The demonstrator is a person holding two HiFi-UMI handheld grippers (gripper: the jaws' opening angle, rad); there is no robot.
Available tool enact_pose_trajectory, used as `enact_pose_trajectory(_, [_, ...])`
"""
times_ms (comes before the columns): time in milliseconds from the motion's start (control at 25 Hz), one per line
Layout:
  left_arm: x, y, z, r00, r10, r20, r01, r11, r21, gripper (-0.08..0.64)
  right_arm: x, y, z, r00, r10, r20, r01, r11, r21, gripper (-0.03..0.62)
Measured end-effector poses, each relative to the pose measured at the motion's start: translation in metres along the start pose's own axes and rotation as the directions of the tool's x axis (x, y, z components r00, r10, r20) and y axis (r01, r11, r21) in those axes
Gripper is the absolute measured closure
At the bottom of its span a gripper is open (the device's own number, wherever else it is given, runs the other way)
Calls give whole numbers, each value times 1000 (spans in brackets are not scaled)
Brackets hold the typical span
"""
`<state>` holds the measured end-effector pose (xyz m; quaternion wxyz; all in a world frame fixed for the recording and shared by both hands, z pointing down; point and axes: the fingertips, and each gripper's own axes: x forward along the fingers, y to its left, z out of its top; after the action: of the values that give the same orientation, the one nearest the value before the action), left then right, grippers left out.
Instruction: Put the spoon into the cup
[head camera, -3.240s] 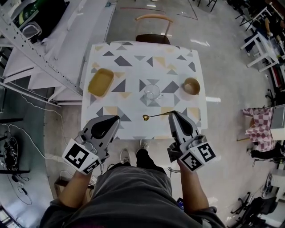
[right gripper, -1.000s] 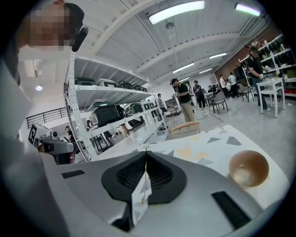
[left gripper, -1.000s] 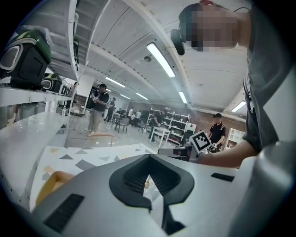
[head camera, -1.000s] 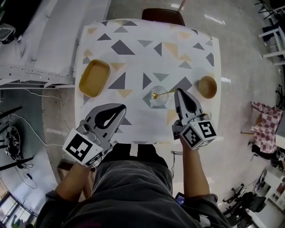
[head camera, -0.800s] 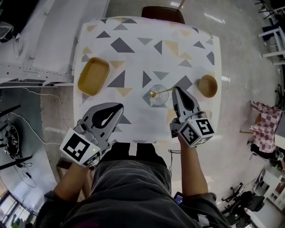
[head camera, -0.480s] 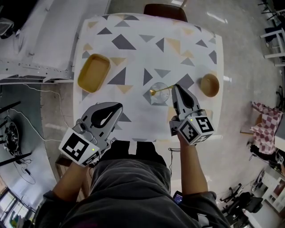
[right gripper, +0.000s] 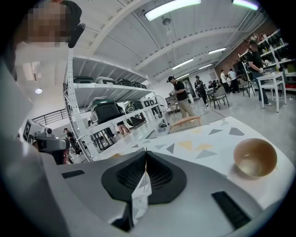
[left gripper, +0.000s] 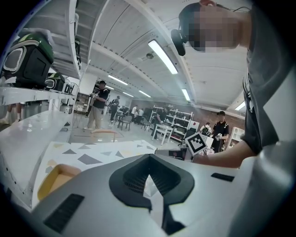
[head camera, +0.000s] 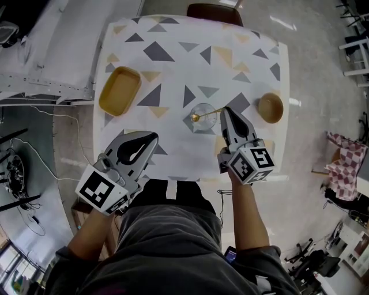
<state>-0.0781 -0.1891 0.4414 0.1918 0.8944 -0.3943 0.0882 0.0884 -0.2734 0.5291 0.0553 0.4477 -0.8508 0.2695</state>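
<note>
A clear glass cup [head camera: 204, 116] stands upright near the middle of the patterned table [head camera: 173, 69]. My right gripper [head camera: 224, 111] is just right of the cup, shut on the handle end of a gold spoon [head camera: 202, 115]. The spoon lies roughly level across the cup's mouth, its bowl at the left rim; whether it touches the glass cannot be told. In the right gripper view the handle shows only as a thin line [right gripper: 145, 159] between the shut jaws. My left gripper [head camera: 153, 137] hangs over the table's near edge, shut and holding nothing.
A yellow tray [head camera: 119, 90] lies at the table's left; it also shows in the left gripper view as the tray [left gripper: 53, 178]. A small wooden bowl [head camera: 270, 108] sits right of the cup, close to my right gripper. A chair [head camera: 210, 10] stands at the far edge.
The spoon lay on the table near the front edge; my right gripper now holds it across the cup. Over the last second the spoon has barely shifted. The left gripper stayed put.
</note>
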Motion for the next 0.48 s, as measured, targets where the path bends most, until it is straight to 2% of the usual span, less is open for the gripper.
enact_pose_trajectory(480, [6,-17,7,1000,8,5,-8,1000,20,546,-7,-9,-4,1000,-5,-7,5,1000,7,568])
